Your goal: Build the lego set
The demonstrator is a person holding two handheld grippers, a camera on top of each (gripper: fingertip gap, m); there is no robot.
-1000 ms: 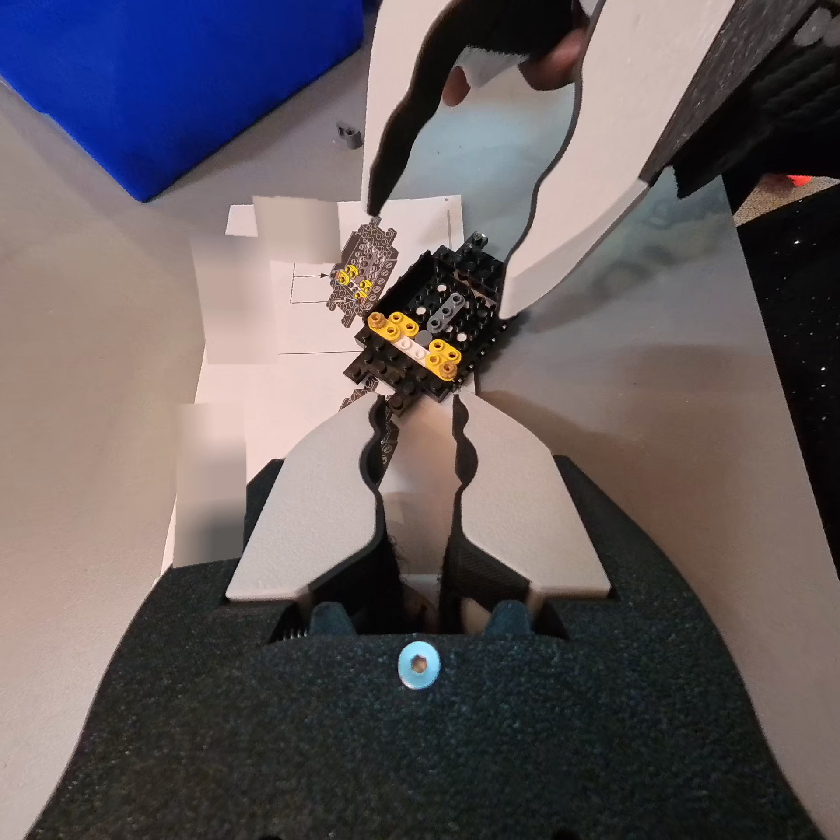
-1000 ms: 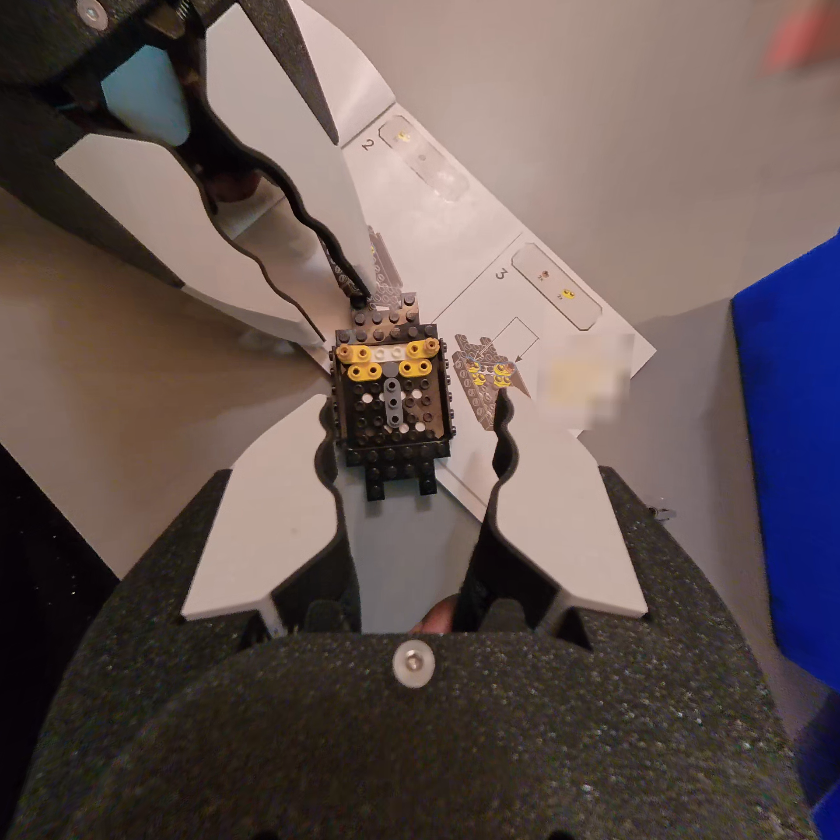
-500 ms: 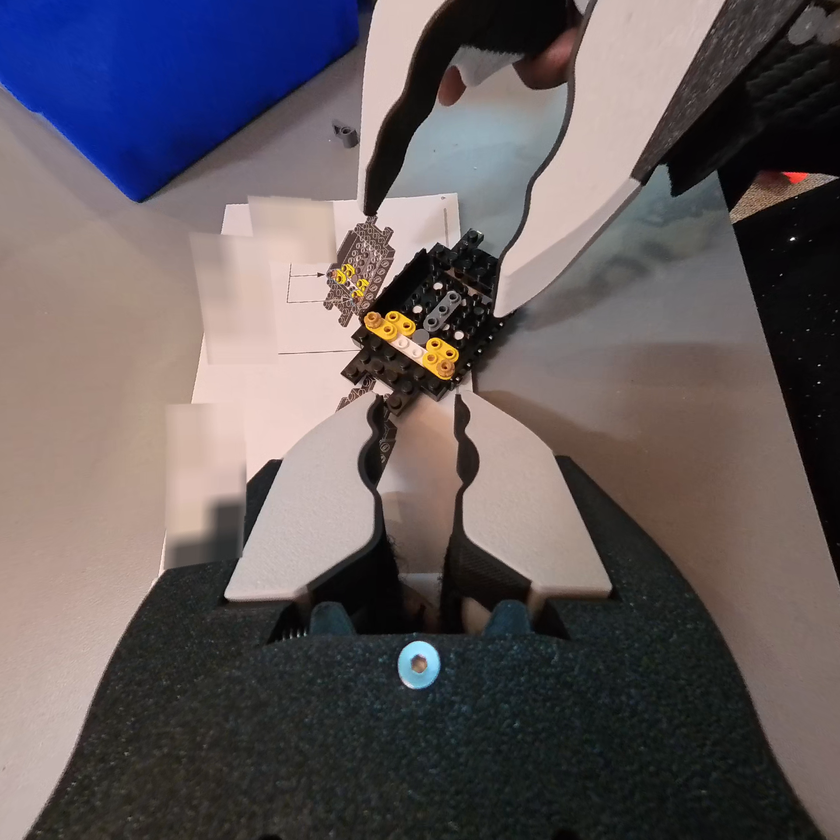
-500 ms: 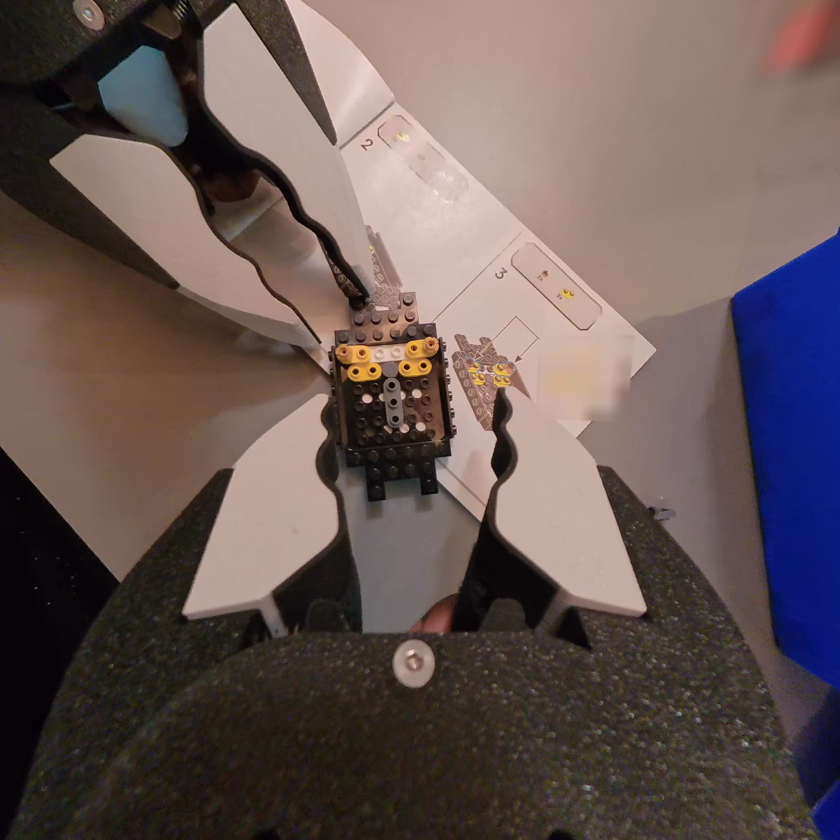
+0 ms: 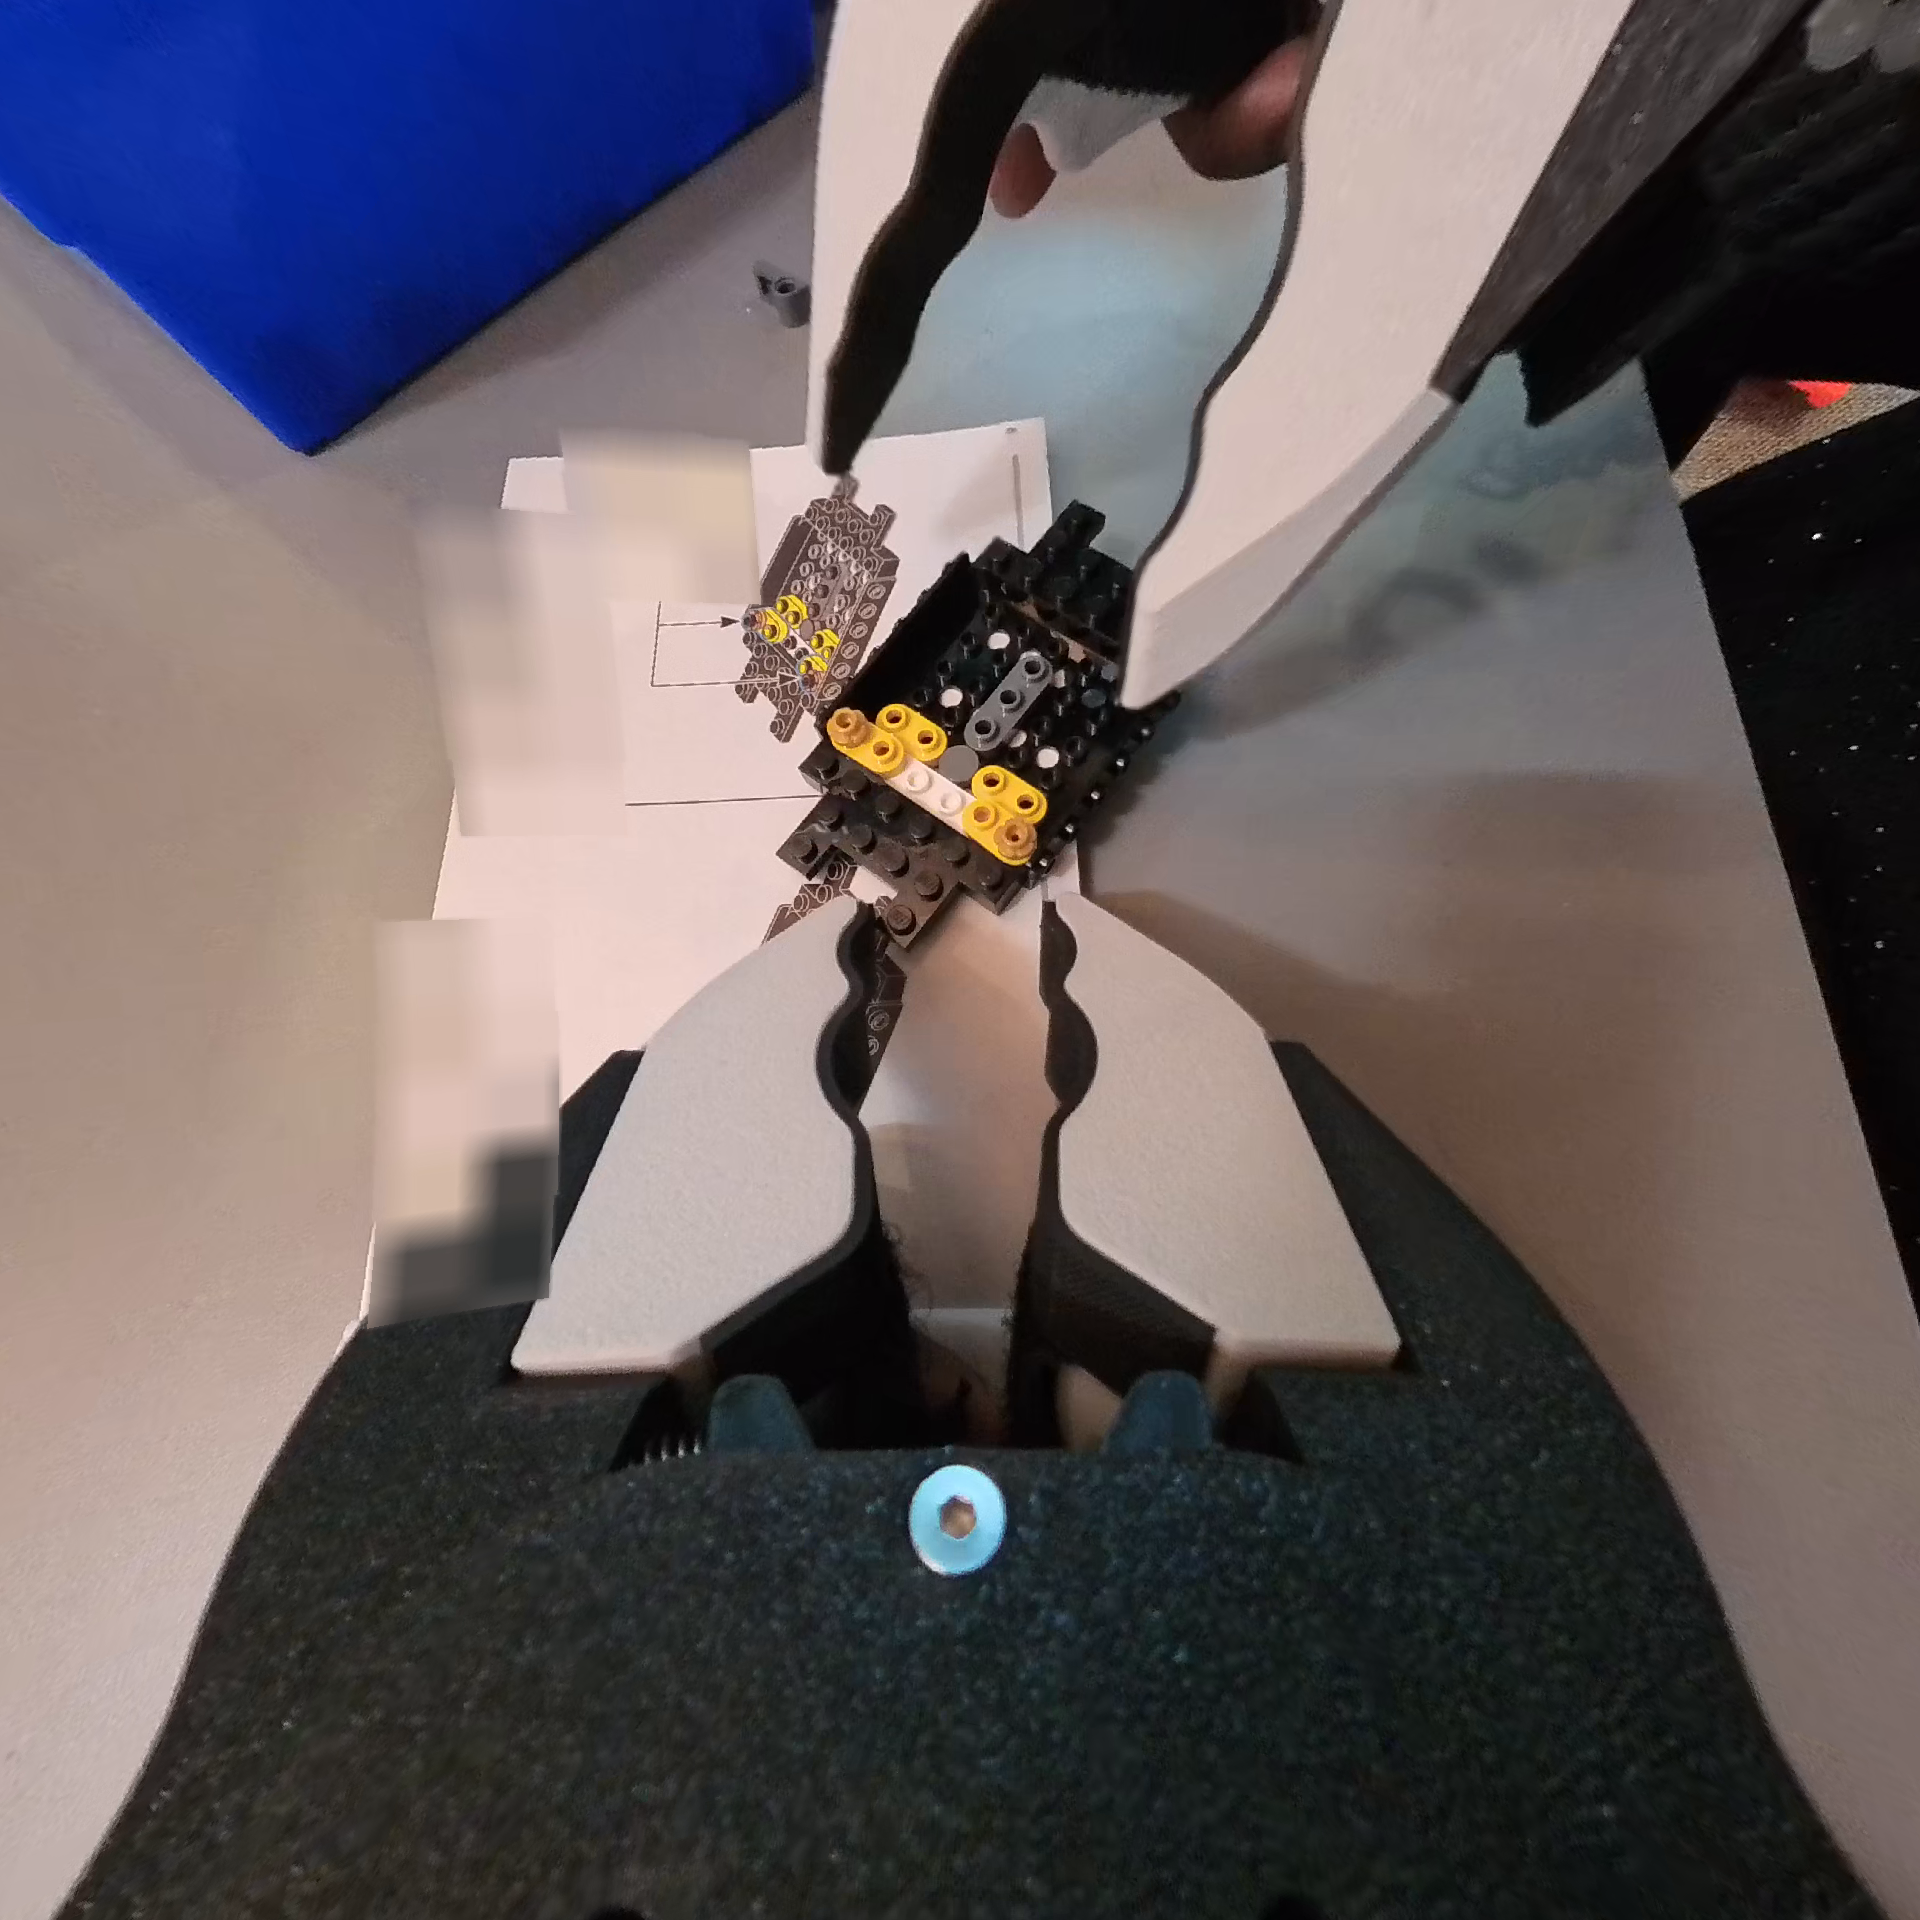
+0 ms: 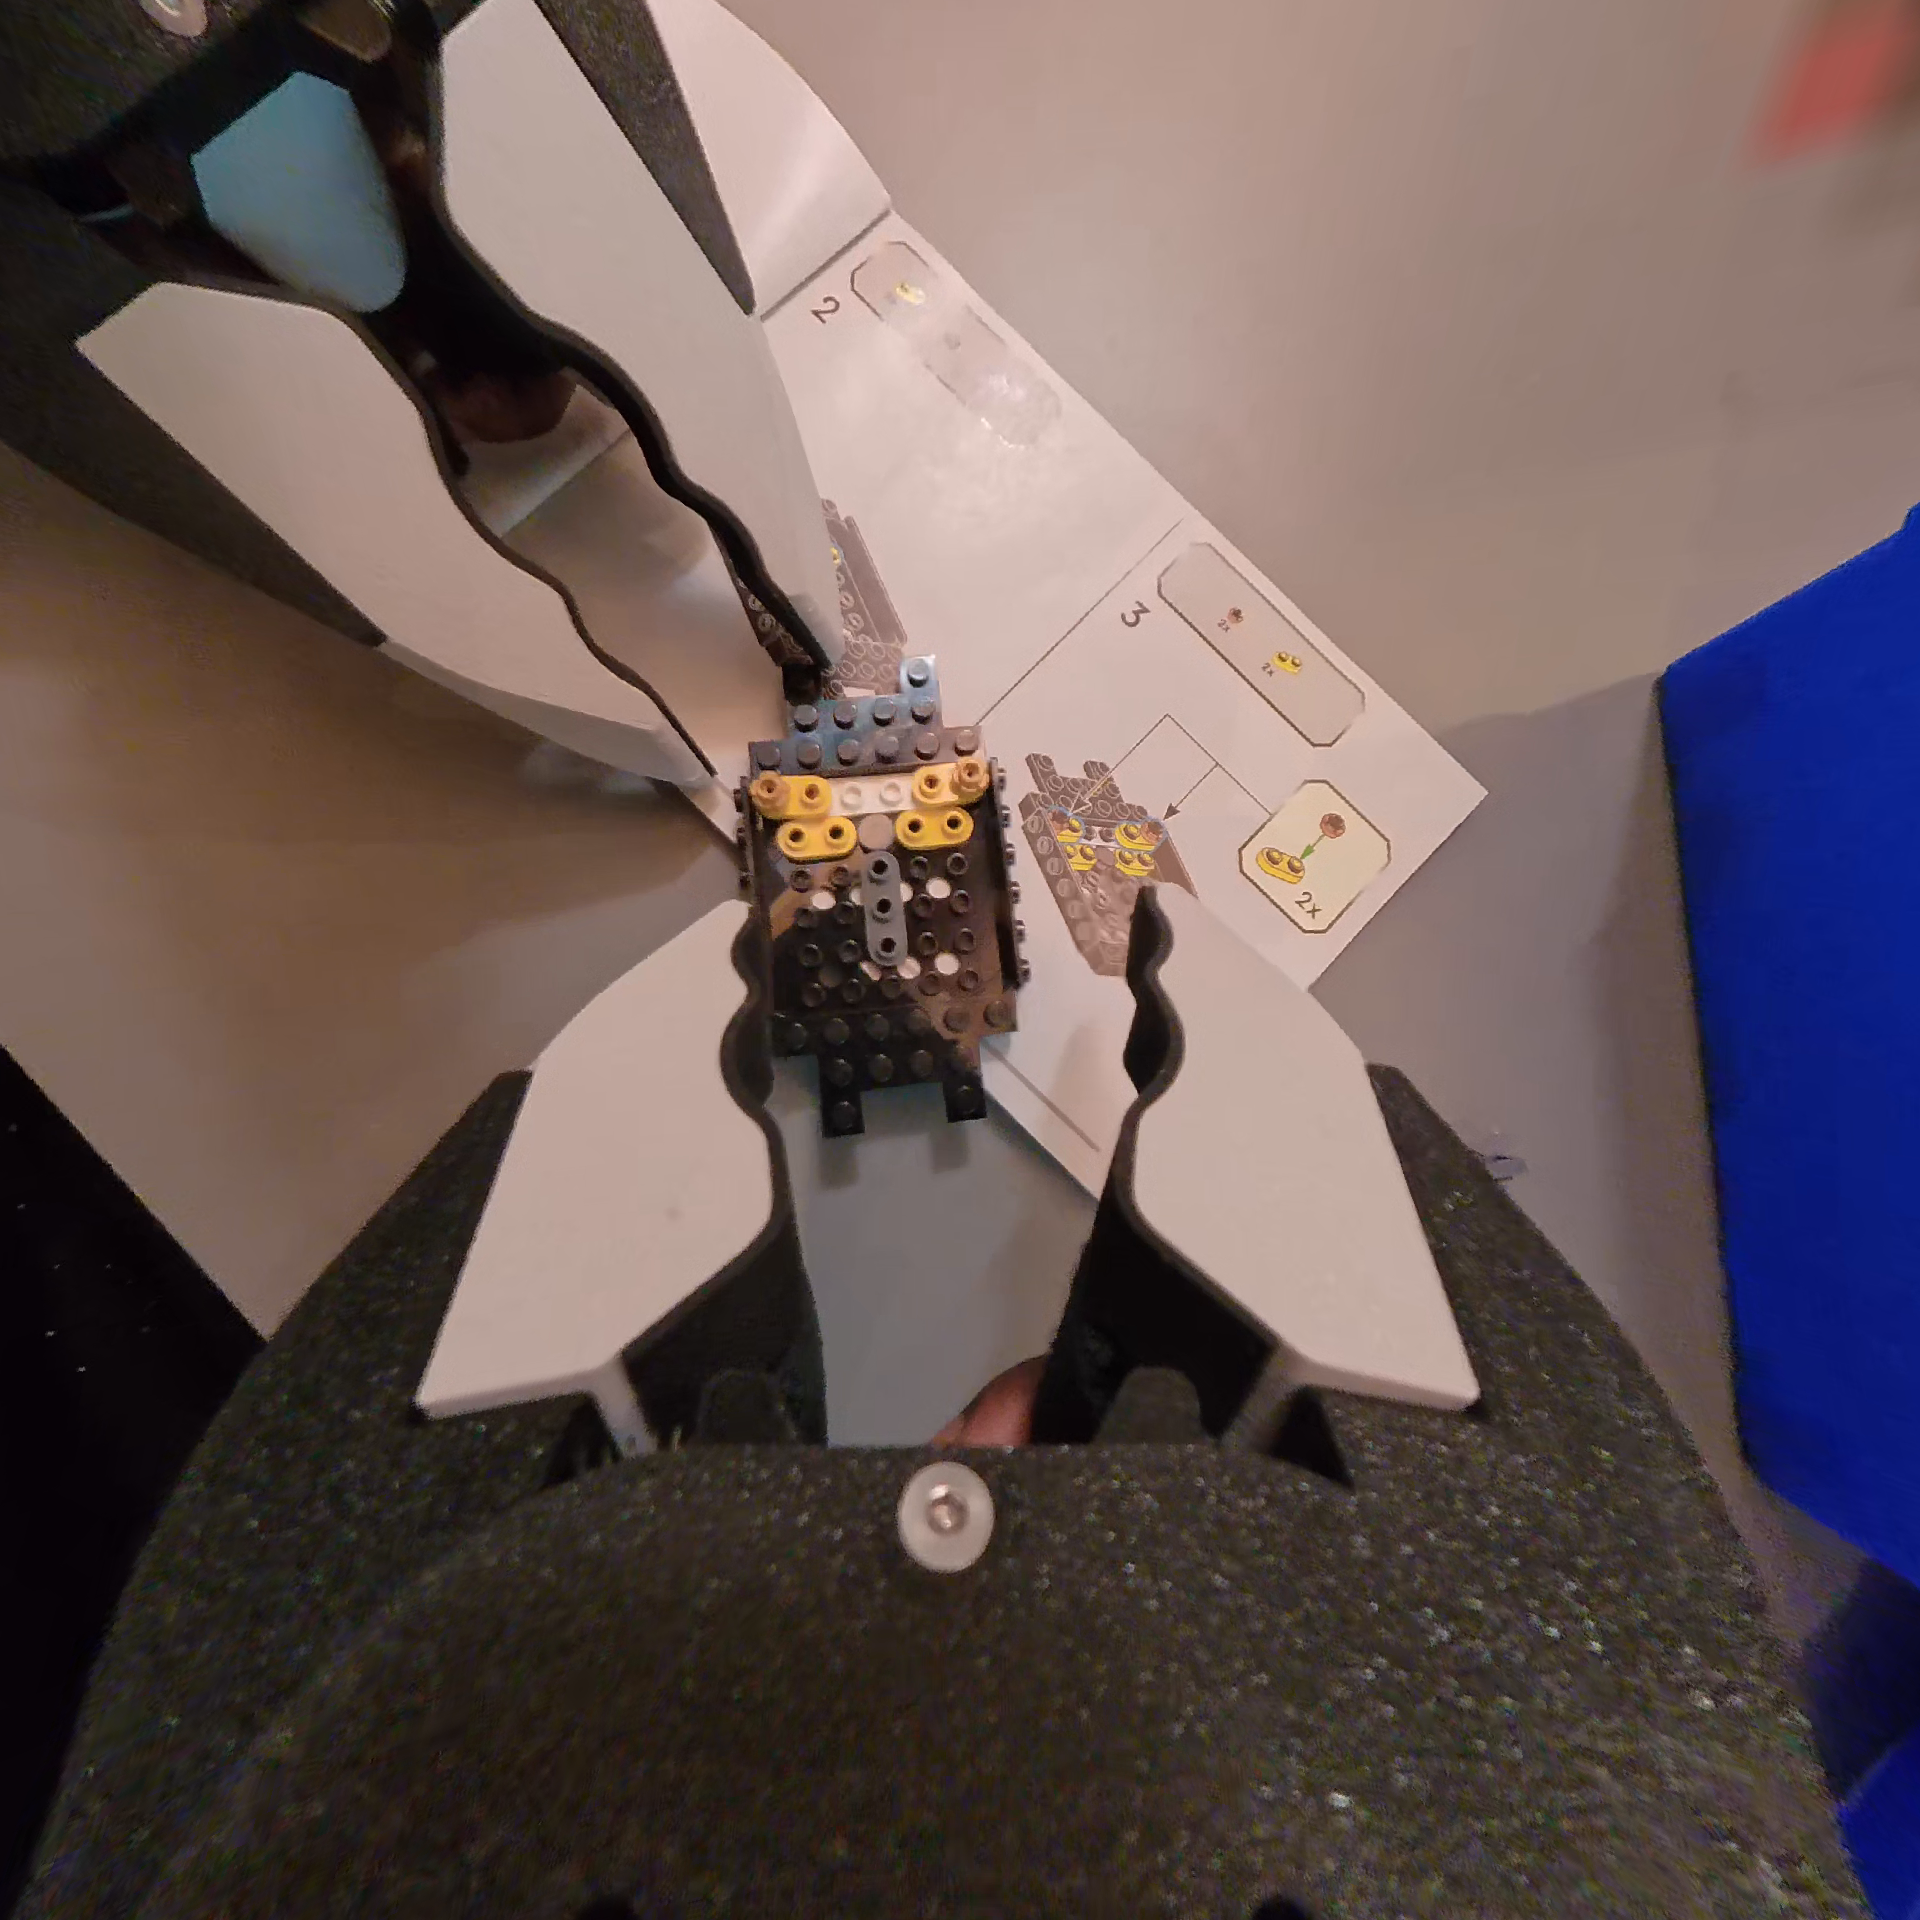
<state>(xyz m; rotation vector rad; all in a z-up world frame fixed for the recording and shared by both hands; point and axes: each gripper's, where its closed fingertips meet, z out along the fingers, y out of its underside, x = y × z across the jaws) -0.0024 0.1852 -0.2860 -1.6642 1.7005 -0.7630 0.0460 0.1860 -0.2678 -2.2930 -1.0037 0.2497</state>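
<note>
Right now the black brick model (image 6: 883, 914), with yellow plates and a grey bar on its studs, rests partly on the instruction sheet (image 6: 1226, 665). My right tongs (image 6: 940, 935) straddle it spread wide, one finger touching its side, the other well clear. My left tongs (image 5: 951, 914), half open and gripping nothing, point at its opposite end. Any sideways nudge could, I judge, skid it across the paper. Both reach in low, facing each other.
</note>
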